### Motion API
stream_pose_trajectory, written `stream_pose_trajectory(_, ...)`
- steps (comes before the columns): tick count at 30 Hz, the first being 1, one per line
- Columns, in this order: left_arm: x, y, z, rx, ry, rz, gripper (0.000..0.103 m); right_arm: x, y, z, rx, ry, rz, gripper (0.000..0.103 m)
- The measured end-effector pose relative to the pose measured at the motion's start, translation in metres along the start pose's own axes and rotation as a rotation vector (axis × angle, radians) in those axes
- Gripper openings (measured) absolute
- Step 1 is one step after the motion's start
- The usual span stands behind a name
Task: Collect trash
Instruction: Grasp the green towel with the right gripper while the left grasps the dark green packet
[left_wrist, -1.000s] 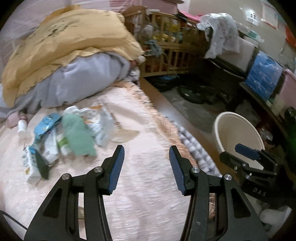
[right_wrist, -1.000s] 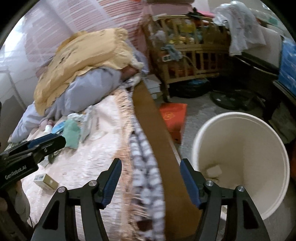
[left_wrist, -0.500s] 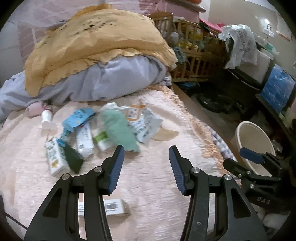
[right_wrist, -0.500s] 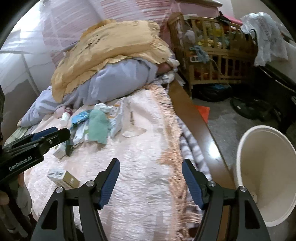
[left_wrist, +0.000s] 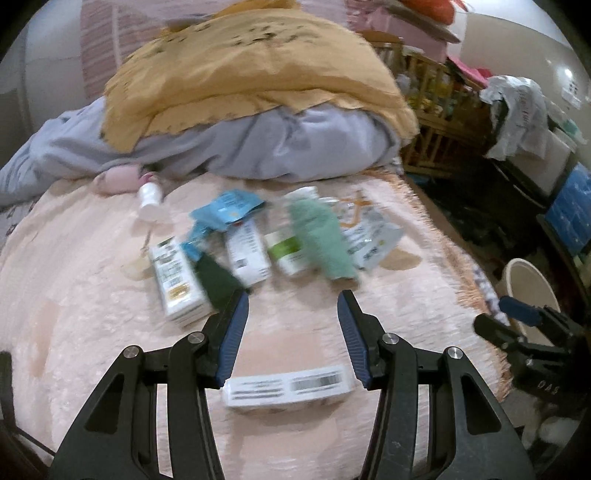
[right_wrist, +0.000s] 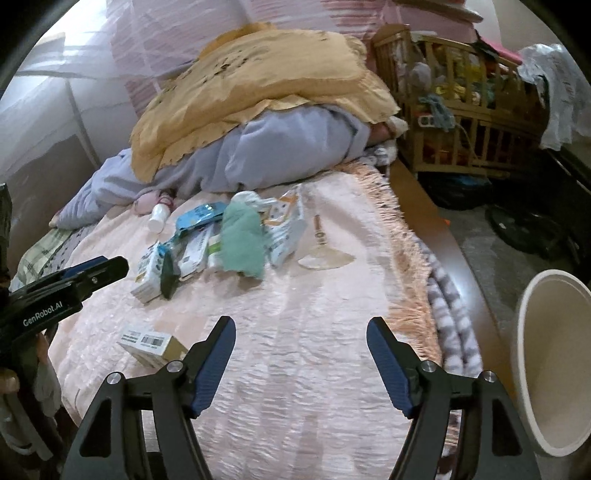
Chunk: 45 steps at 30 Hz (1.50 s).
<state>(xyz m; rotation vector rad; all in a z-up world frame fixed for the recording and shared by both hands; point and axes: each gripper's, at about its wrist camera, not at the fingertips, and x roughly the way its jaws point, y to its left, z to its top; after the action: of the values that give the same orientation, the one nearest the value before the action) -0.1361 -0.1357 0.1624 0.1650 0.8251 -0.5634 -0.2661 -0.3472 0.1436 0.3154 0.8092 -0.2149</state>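
Both tongs have swung from the bin (right_wrist: 554, 362) toward the bed litter. Left tongs (left_wrist: 291, 325) empty, parted; right tongs (right_wrist: 301, 354) empty, opening. Next: grasp barcode box (left_wrist: 288, 384).

Both views forward and downward along own tongs, from low over pink bed (left_wrist: 74, 295). Left view: close above white box (left_wrist: 286, 386), facing litter pile (left_wrist: 258, 243). Right view: further right, nearer bed edge, bucket (right_wrist: 550, 369) at right margin. Shared: pile (right_wrist: 221, 243), box (right_wrist: 151, 343), yellow blanket (left_wrist: 251, 70), bucket (left_wrist: 528, 284).
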Motion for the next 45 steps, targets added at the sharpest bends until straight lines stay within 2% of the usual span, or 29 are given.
stream_pose_trajectory(9, 0.002, 0.062, -0.023, -0.077, 0.043, 0.082, 0.049, 0.025, 0.022, -0.001, -0.035, 0.061, 0.046, 0.072)
stream_pose_trajectory(16, 0.011, 0.096, -0.029, -0.153, 0.072, 0.092, 0.049, 0.046, 0.037, -0.001, -0.063, 0.097, 0.070, 0.072)
stream_pose_trajectory(26, 0.035, 0.106, -0.019, -0.180, 0.101, 0.079, 0.049, 0.073, 0.049, 0.018, -0.087, 0.118, 0.094, 0.072)
stream_pose_trajectory(32, 0.055, 0.097, 0.001, -0.203, 0.105, -0.043, 0.048, 0.089, 0.058, 0.034, -0.099, 0.115, 0.122, 0.072)
stream_pose_trajectory(36, 0.083, 0.082, 0.011, -0.179, 0.136, -0.044, 0.048, 0.095, 0.060, 0.038, -0.097, 0.116, 0.137, 0.072)
stream_pose_trajectory(39, 0.107, 0.080, 0.011, -0.157, 0.187, 0.013, 0.048, 0.098, 0.059, 0.038, -0.096, 0.121, 0.140, 0.072)
stream_pose_trajectory(45, 0.116, 0.106, 0.005, -0.100, 0.205, 0.128, 0.049, 0.105, 0.058, 0.039, -0.091, 0.131, 0.145, 0.073)
